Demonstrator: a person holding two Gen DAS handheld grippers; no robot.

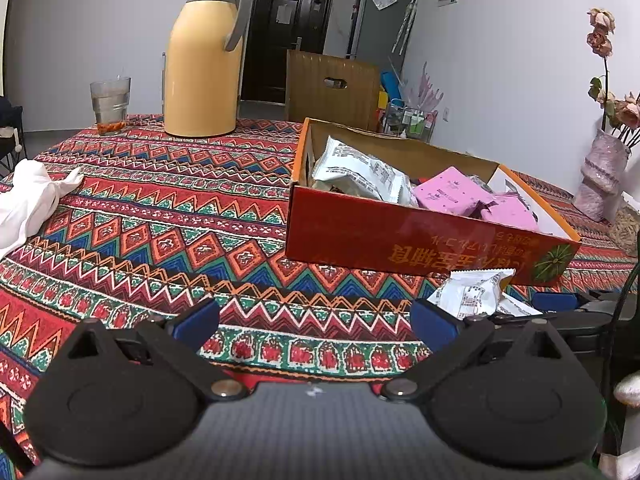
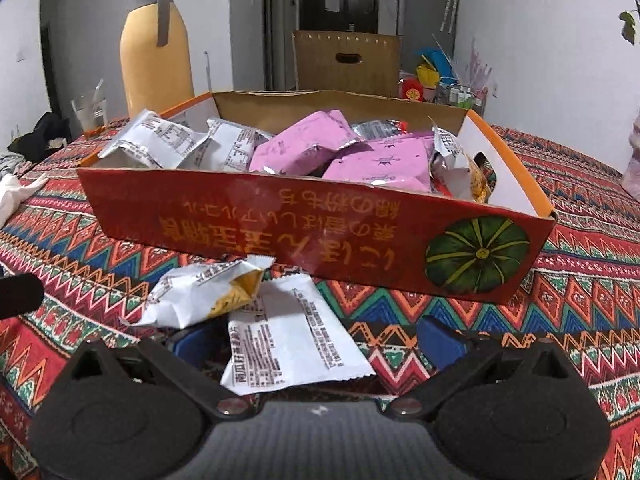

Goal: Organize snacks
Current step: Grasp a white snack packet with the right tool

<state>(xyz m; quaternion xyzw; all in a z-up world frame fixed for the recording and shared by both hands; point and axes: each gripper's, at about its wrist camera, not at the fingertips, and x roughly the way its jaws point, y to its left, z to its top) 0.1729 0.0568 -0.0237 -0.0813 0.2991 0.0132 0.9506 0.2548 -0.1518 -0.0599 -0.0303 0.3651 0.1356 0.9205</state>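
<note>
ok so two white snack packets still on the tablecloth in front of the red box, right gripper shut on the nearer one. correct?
Not quite. The right gripper is open, its fingers either side of the nearer white packet, not shut on it; the right wrist view shows this. Both packets, including the farther one, do lie before the red box.

A home dining corner: patterned tablecloth (image 1: 160, 208), yellow thermos jug (image 1: 204, 60), fridge (image 1: 380, 20), dark entry door (image 1: 288, 36).

A patterned tablecloth (image 1: 160, 216) bears a red box (image 2: 280, 224), thermos (image 1: 204, 60), glass (image 1: 110, 104), white cloth (image 1: 28, 200), vase (image 1: 600, 184) and two loose packets (image 2: 256, 320).
</note>
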